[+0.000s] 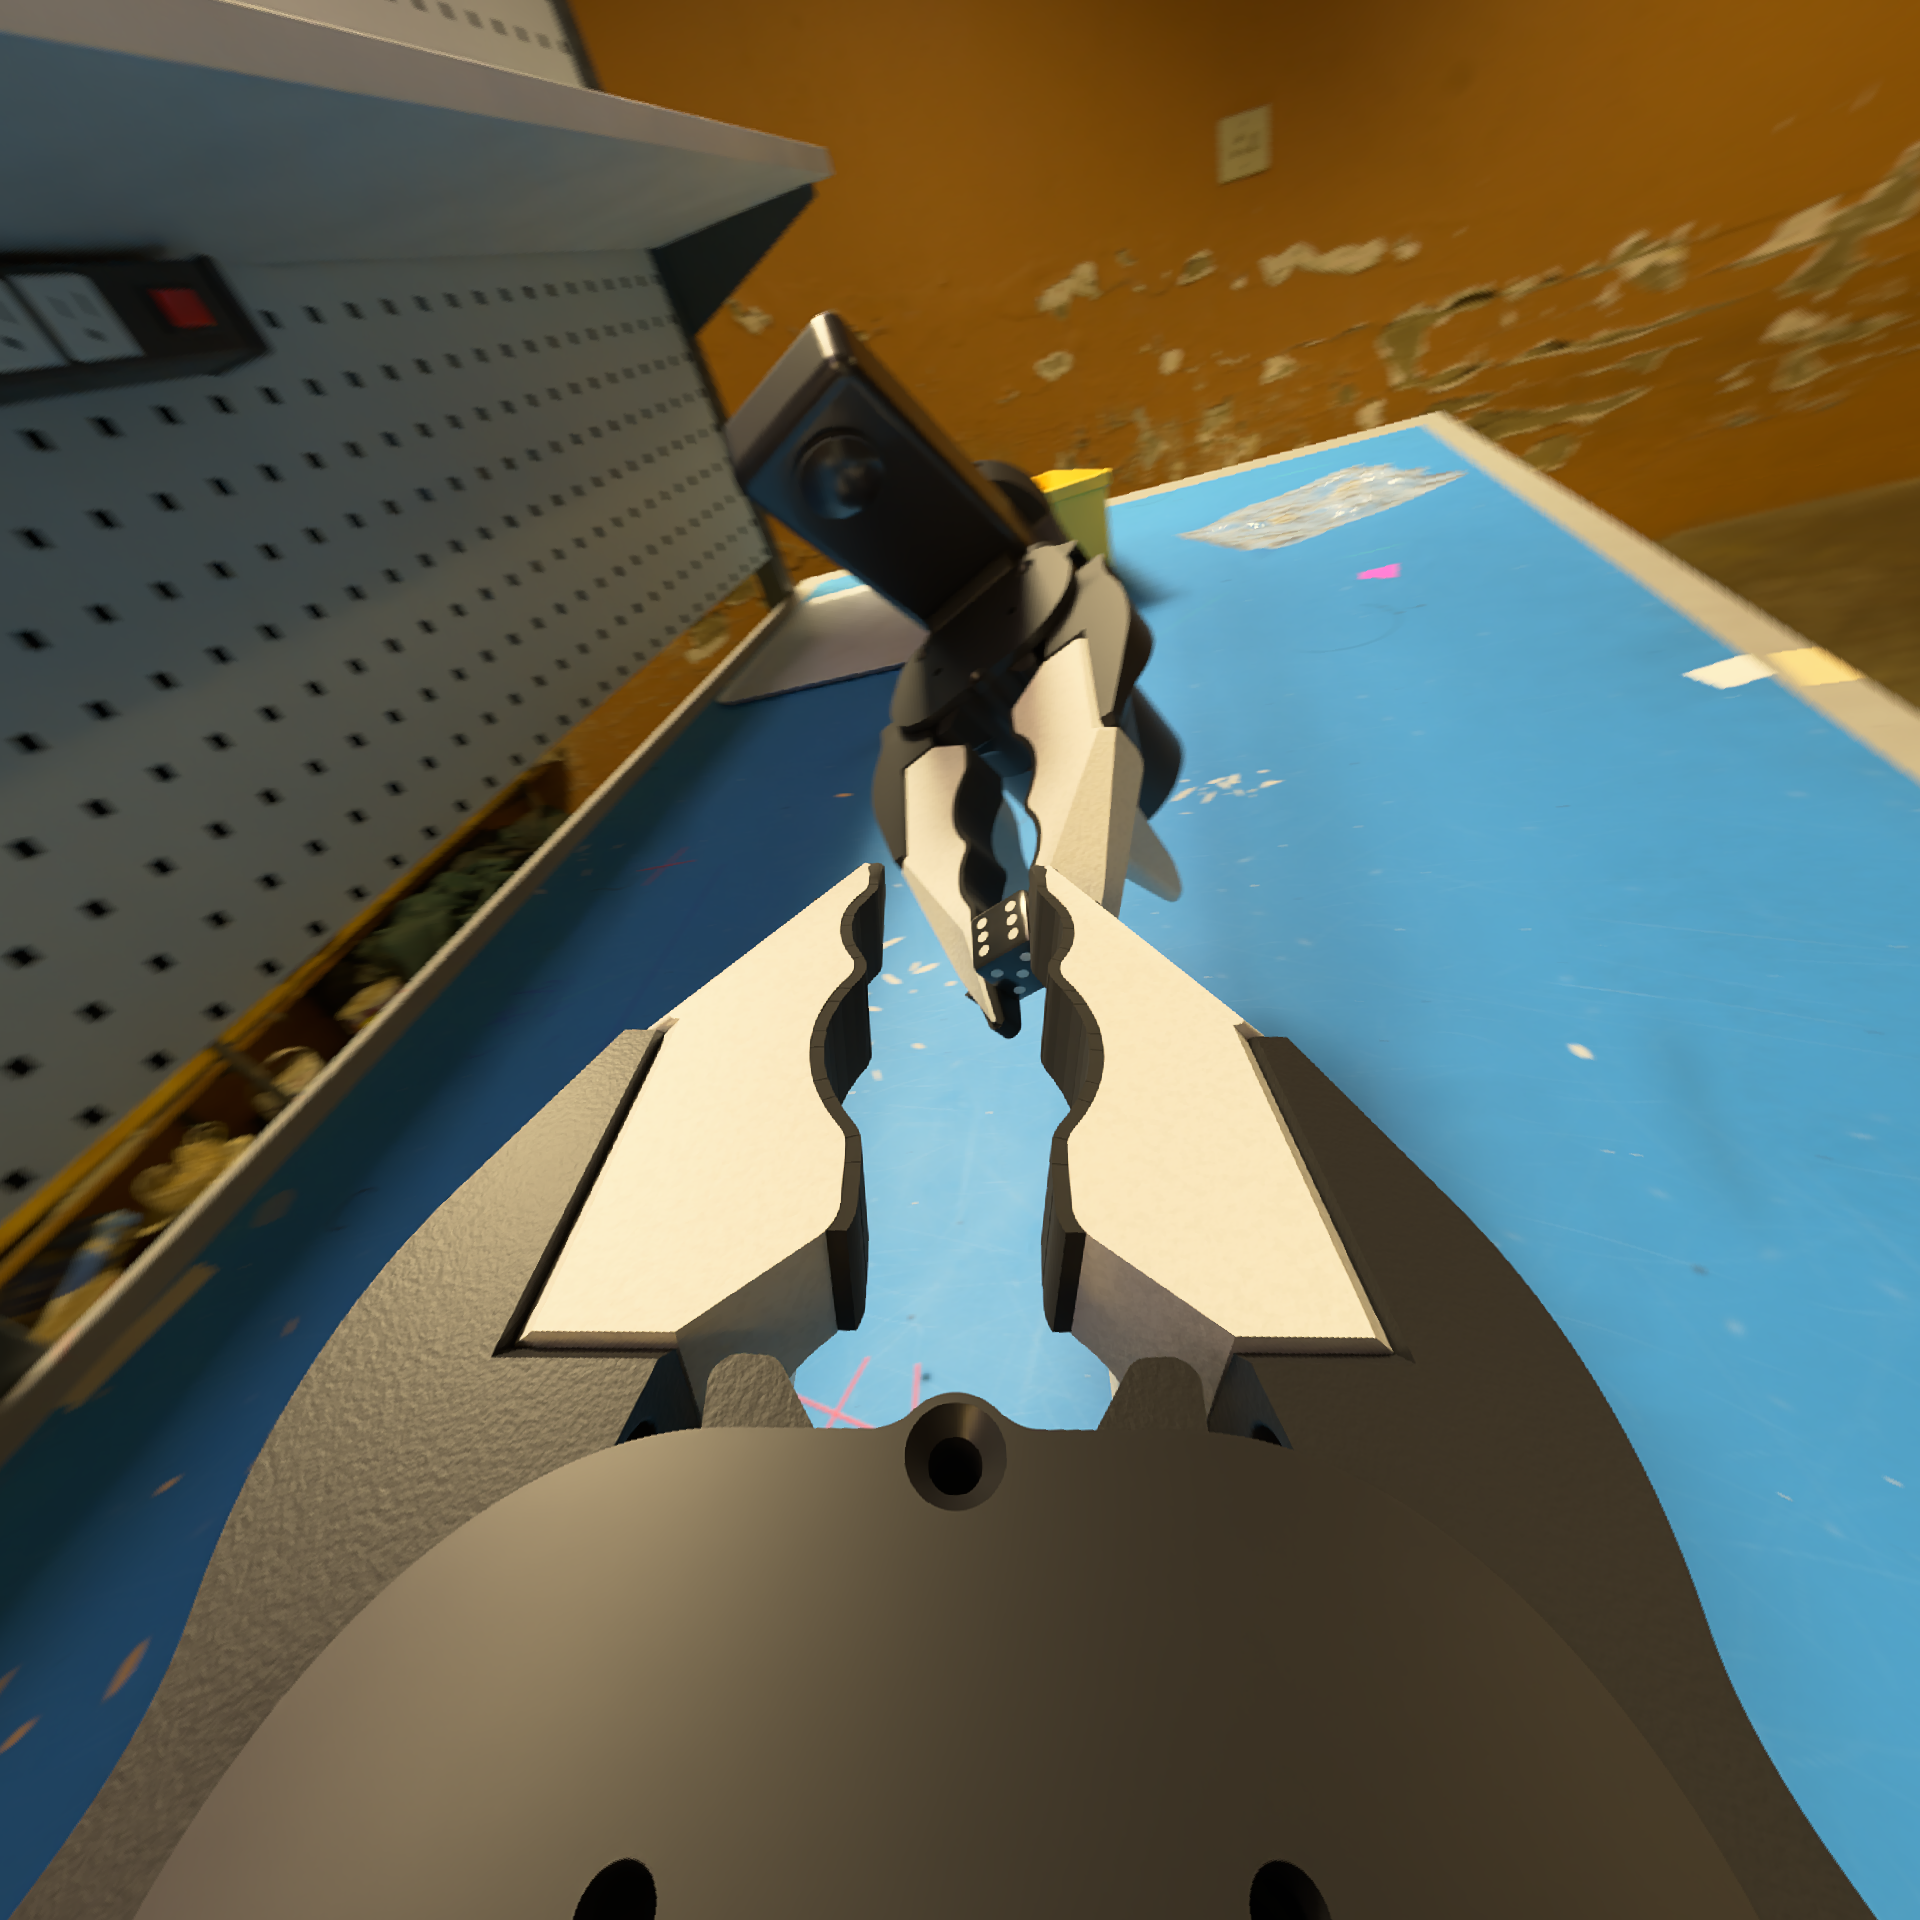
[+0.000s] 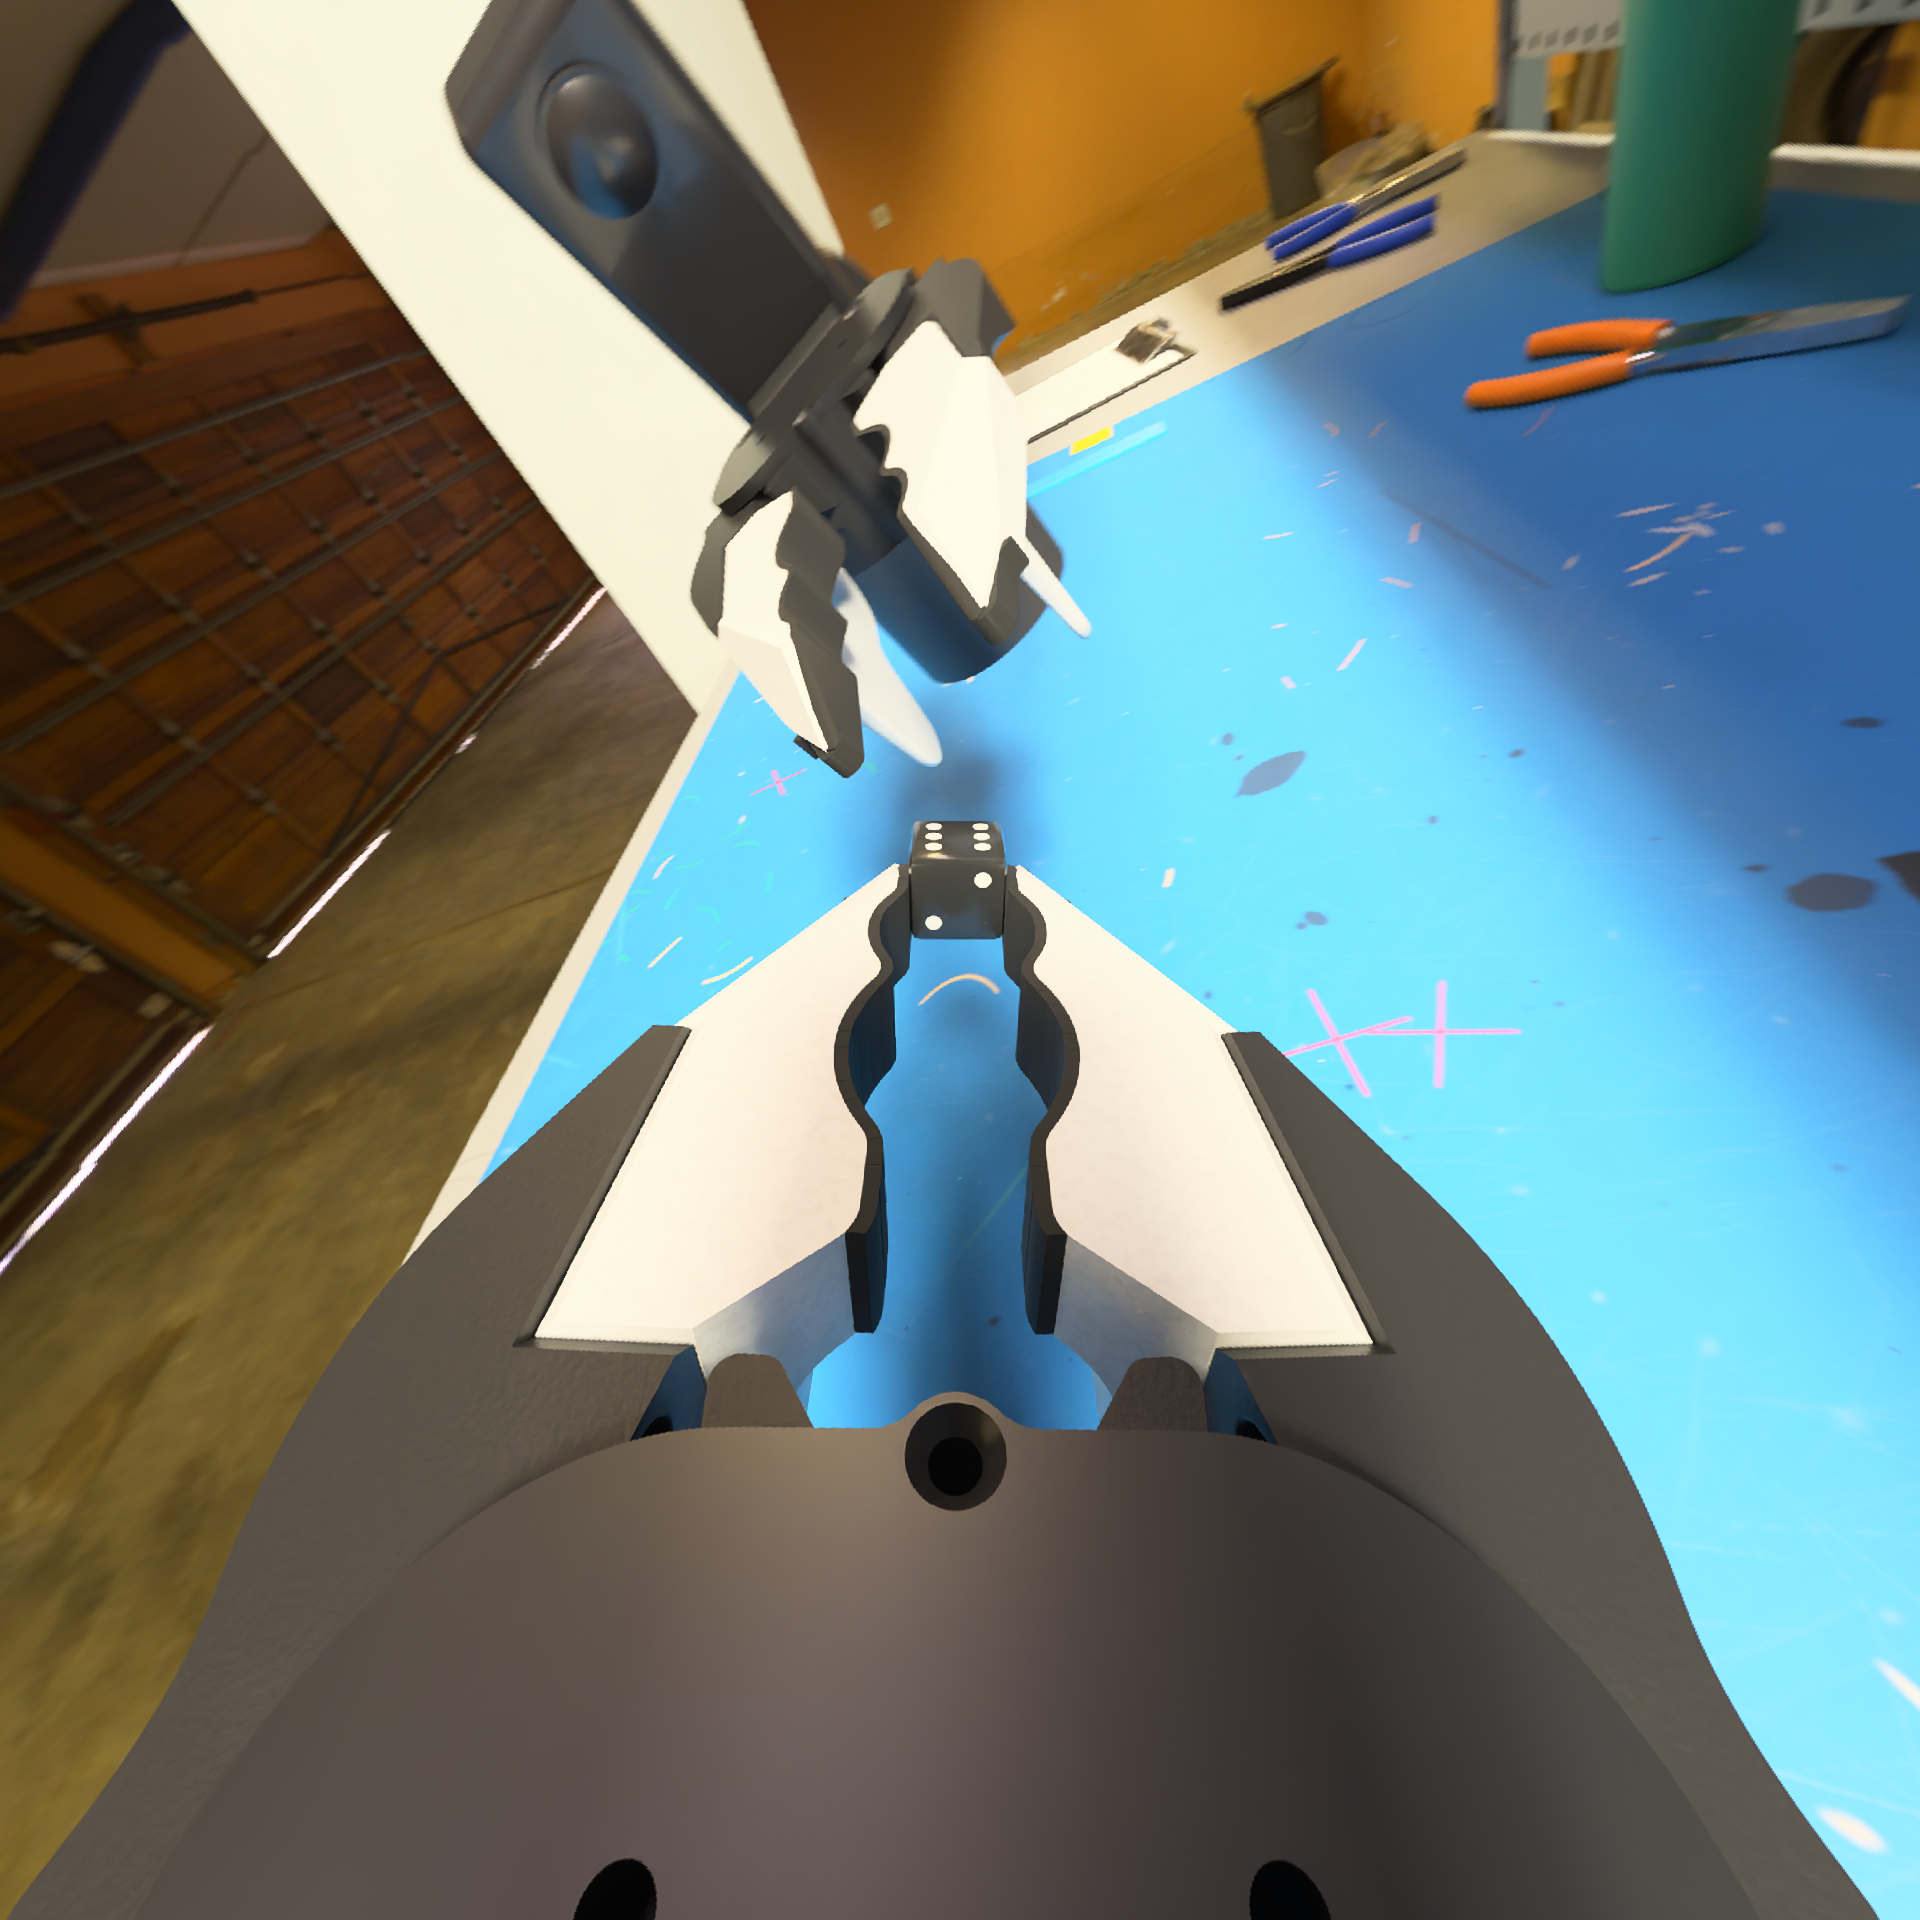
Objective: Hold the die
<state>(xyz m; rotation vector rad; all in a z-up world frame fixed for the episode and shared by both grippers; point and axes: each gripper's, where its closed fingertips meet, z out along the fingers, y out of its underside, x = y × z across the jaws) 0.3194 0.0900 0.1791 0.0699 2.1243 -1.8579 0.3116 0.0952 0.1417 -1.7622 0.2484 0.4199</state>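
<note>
die: a black cube with white pips [image 2: 957, 881] is seen pinched between the tips of the right gripper, lifted clear of the blue table top [image 2: 1455, 831]; in the left wrist view the same die [image 1: 1004, 940] is seen just beyond the left gripper's tips.
right gripper: it [image 2: 957, 894] is clamped on the die, one finger against each side face; from the left wrist view it [image 1: 1006, 961] is seen pointing downward with the die near its tips.
left gripper: its fingers [image 1: 961, 904] are spread with nothing between them; from the right wrist view it [image 2: 914, 686] is seen hanging above and just beyond the die, apart from it.
table top: a blue surface marked with scratches and pink crosses [image 2: 1392, 1034].
other tools: orange-handled pliers [image 2: 1621, 358] and blue-handled pliers [image 2: 1351, 231] are laid well apart from the die, near a green cylinder [image 2: 1683, 135].
backdrop: a pegboard [image 1: 364, 623] with a power strip [image 1: 114, 322] is seen beside the table.
</note>
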